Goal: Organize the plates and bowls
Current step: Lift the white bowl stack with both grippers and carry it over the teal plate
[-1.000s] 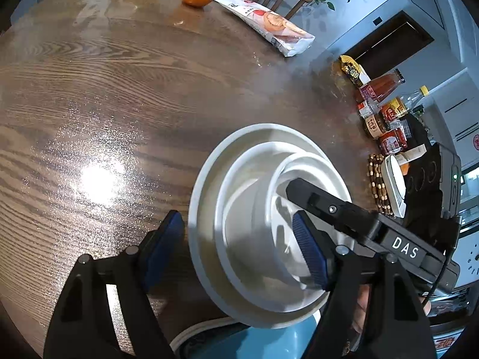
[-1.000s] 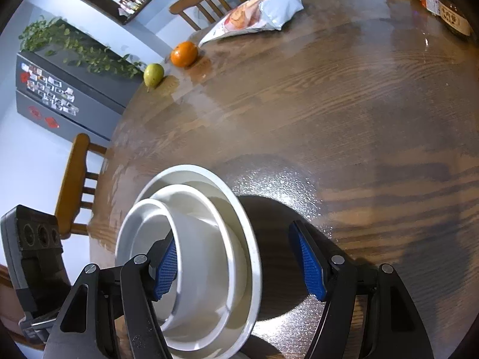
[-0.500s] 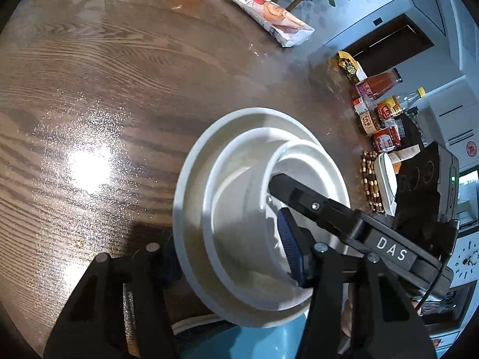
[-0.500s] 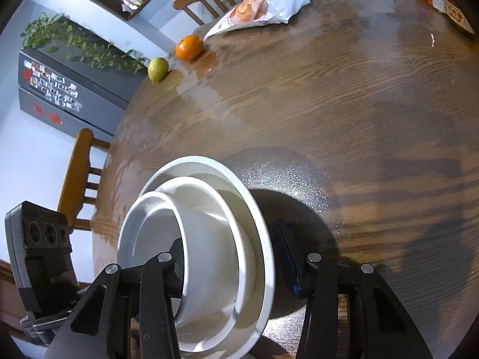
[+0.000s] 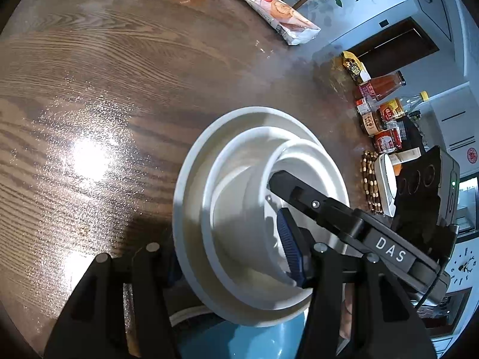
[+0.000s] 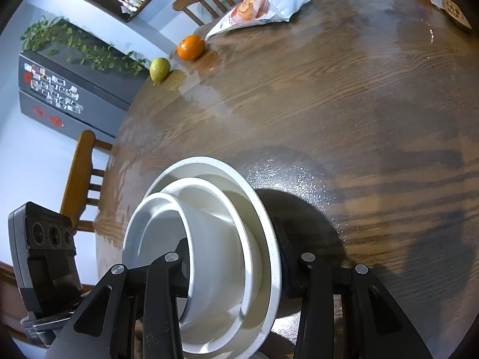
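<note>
the white stack [image 5: 239,215] of nested bowls is the landmark, gripped from both sides: the left gripper [image 5: 232,249] and right gripper [image 6: 235,264] each pinch its wall between their fingers. it seems to be mid-carry, directly above a blue bowl [image 5: 239,341], so the next move likely calls for lowering it level into that bowl. beyond the stack the wooden table [image 6: 344,104] lies open; far past it sit an orange [image 6: 191,47], pear [image 6: 159,69] and snack bag [image 6: 263,6].

Orange [image 6: 191,47], pear [image 6: 160,69] (beside), snack bag [image 6: 263,7]
</note>
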Available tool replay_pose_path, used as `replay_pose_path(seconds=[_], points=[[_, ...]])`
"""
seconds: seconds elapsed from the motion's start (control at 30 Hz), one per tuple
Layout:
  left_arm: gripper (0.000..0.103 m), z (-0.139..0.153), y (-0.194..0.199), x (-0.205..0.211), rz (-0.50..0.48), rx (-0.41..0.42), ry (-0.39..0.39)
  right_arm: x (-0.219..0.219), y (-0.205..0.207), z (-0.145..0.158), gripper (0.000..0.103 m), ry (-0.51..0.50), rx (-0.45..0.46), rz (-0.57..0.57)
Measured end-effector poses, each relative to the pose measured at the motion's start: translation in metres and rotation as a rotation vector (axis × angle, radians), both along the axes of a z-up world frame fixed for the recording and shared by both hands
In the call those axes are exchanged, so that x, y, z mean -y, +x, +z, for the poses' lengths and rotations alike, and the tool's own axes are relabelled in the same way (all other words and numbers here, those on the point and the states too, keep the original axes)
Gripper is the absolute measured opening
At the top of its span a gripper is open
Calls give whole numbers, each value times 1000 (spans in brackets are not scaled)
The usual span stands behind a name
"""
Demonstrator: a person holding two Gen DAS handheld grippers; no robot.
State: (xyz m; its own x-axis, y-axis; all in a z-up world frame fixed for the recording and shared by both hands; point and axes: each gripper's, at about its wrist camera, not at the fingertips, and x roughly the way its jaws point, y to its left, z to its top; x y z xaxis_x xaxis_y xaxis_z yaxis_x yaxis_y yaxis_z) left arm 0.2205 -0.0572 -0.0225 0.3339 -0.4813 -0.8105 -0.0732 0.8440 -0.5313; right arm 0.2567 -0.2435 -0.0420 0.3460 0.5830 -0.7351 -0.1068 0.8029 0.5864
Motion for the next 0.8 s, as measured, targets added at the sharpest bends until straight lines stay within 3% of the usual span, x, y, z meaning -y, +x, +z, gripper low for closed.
replay_pose_path(seconds=[0.8], points=[[56,21,-16,-2,13,50,9,0,-8,14,43,22,47,24]])
